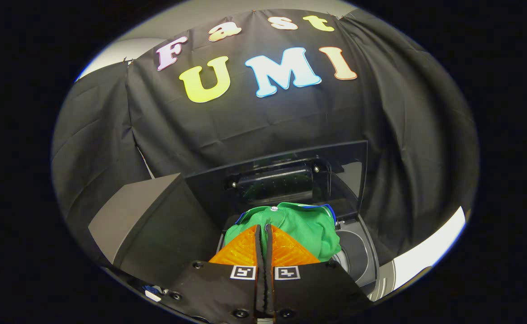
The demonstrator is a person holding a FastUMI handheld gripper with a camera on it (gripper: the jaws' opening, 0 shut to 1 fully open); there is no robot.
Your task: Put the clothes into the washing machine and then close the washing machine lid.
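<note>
At lower centre, the gripper (263, 230) has its fingers pressed together, pinching a green garment (308, 225) that hangs over the washing machine's (360, 256) open drum. Its dark lid (281, 180) stands raised behind.

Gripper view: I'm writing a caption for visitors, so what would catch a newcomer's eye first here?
The bright green garment stands out first, bunched just ahead of the gripper, whose fingers are nearly closed on a fold of it. It hangs over the washing machine's open tub. Behind it the dark lid stands raised and open.
</note>
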